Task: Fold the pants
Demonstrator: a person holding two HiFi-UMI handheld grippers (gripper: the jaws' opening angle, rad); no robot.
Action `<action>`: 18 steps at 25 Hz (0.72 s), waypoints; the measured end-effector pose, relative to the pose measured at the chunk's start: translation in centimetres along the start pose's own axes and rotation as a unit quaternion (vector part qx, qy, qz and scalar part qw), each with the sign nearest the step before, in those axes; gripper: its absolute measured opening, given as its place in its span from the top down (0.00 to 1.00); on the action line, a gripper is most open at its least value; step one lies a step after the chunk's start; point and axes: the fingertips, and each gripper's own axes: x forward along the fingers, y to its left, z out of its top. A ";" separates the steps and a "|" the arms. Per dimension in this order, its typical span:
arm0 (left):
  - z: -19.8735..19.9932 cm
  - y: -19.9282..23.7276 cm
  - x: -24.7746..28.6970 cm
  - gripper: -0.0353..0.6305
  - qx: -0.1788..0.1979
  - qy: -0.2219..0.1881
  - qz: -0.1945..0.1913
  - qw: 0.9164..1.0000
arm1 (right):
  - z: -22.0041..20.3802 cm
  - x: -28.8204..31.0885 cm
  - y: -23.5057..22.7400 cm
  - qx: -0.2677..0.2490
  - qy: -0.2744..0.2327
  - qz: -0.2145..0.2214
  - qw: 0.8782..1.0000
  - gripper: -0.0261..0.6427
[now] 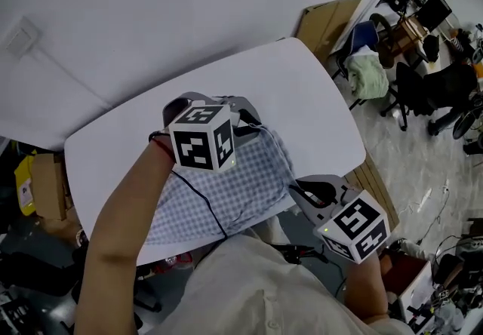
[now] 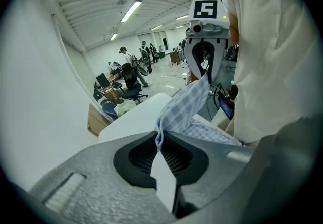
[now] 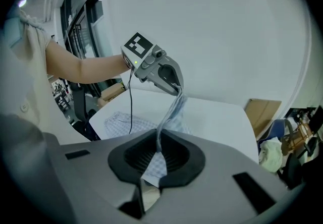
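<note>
The blue-and-white checked pants [image 1: 226, 186] lie partly on the white table [image 1: 302, 92], over its near edge. My left gripper [image 1: 259, 128] is above the table, shut on one corner of the raised cloth edge. My right gripper [image 1: 296, 190] is off the near right edge, shut on the other end of that edge. In the left gripper view the cloth [image 2: 184, 109] runs taut from my left gripper's [image 2: 160, 143] shut jaws up to the right gripper [image 2: 203, 69]. In the right gripper view the cloth [image 3: 169, 117] runs from my right gripper's [image 3: 155, 151] jaws to the left gripper [image 3: 177, 91].
A flat cardboard box [image 1: 328, 20] leans past the table's far right corner. Office chairs [image 1: 423, 88] and a green cloth [image 1: 367, 73] stand on the floor to the right. More boxes [image 1: 45, 186] sit at the left. People [image 2: 126, 56] stand far off in the room.
</note>
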 end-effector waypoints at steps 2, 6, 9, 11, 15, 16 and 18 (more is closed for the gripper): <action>-1.1 -1.0 -1.1 0.90 -0.011 0.003 0.005 1.000 | 0.4 0.8 1.5 -0.011 0.004 0.014 1.000 0.90; -3.3 -3.2 -3.3 0.90 -0.031 0.004 0.014 0.999 | 1.2 2.6 4.8 -0.029 0.015 0.038 0.999 0.90; -4.4 -4.6 -4.9 0.90 -0.045 -0.002 0.026 0.999 | 1.7 3.5 7.2 -0.043 0.018 0.061 0.997 0.90; -5.1 -5.8 -6.1 0.90 -0.054 -0.006 0.035 0.998 | 1.9 4.1 9.0 -0.052 0.020 0.075 0.996 0.90; -7.0 -8.1 -8.5 0.90 -0.071 -0.004 0.045 0.996 | 2.4 5.5 12.3 -0.066 0.023 0.103 0.992 0.90; -7.5 -8.7 -9.0 0.90 -0.076 -0.002 0.047 0.996 | 2.6 5.9 13.1 -0.069 0.024 0.111 0.991 0.90; -8.7 -9.9 -9.9 0.90 -0.087 0.003 0.050 0.995 | 2.9 6.7 14.8 -0.076 0.026 0.126 0.989 0.90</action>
